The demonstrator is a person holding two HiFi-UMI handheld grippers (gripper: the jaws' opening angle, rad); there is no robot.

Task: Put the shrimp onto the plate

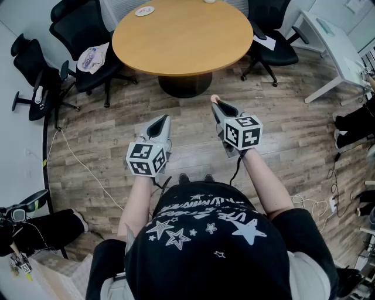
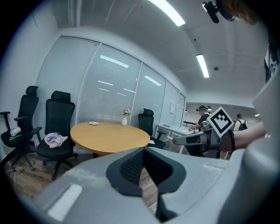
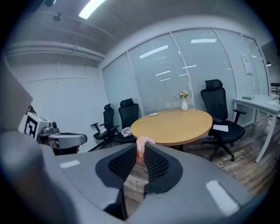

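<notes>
A person in a black star-printed shirt (image 1: 205, 228) stands on a grey-brown wood-plank floor (image 1: 105, 140), facing a round light-wood worktop (image 1: 181, 41). The right hand-held gripper (image 1: 218, 105) is held out in the air short of the worktop's near edge, its dark jaws clamped on a small pink shrimp (image 3: 141, 148) that sticks up past their tips. The left hand-held gripper (image 1: 162, 121) is held beside it, a little lower, jaws together with nothing between them. A small white plate (image 1: 144, 10) sits at the worktop's far edge, well apart from the shrimp. Black office chairs (image 1: 82, 35) ring the worktop.
</notes>
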